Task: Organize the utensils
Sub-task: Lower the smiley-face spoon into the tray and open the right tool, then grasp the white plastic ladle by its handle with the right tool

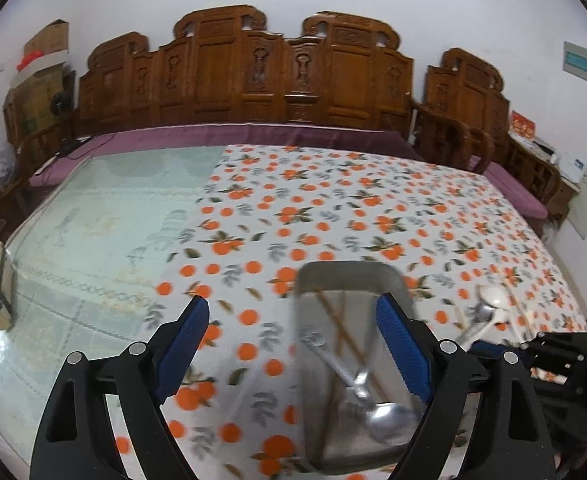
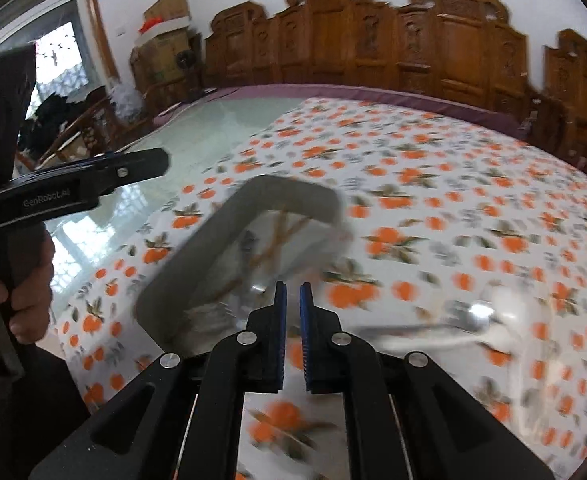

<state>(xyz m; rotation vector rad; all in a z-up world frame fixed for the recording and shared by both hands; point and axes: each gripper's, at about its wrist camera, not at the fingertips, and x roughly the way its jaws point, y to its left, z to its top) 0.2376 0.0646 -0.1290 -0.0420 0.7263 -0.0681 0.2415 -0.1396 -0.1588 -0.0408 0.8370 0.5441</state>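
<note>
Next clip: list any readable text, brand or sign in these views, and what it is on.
"GenRobot.AI": on the black arm of the left claw, slightly blurred.
Teal wall sign: too small to read.
Red packet on the side cabinet: illegible.
Cardboard boxes: print too blurred.

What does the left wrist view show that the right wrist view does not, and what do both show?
Only the left wrist view: the left gripper open from behind, and a metal spoon clearly lying in the tray. Only the right wrist view: the right gripper shut and empty, a hand holding the left tool, and a window. Both: the metal tray with chopsticks, loose spoons beside it, and the orange-print tablecloth.
</note>
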